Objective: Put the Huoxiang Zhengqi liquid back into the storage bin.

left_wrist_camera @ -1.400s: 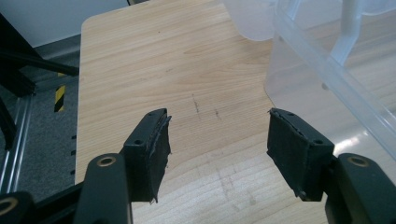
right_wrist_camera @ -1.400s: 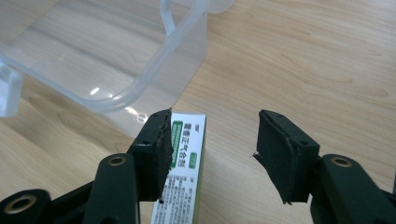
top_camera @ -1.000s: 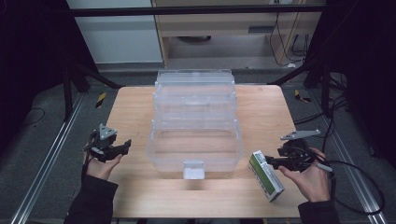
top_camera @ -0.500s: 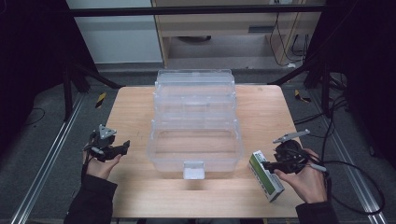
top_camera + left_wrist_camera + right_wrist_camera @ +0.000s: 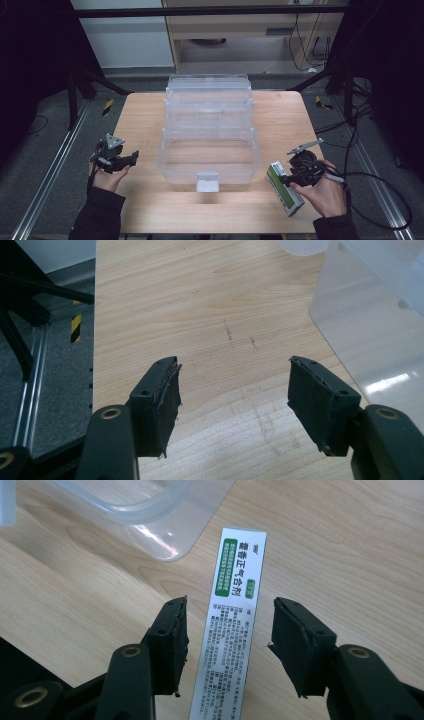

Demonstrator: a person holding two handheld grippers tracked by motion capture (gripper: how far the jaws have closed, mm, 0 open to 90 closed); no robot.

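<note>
While the white-and-green box [image 5: 231, 625] lies flat on the tabletop [image 5: 145, 115] at lower right of the high view, the right gripper [image 5: 230, 630] straddles it, jaws closing in but not yet touching; the hand [image 5: 327, 192] holds it low and level.

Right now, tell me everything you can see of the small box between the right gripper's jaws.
The small box is a slim, long carton, apparently cardboard, white with green label blocks and dense fine print. It lies flat on the wooden table near the front right corner, just right of the clear plastic bin. The right gripper straddles it; its jaws have just been closing, with gaps either side, so the pads do not press on it yet.
</note>
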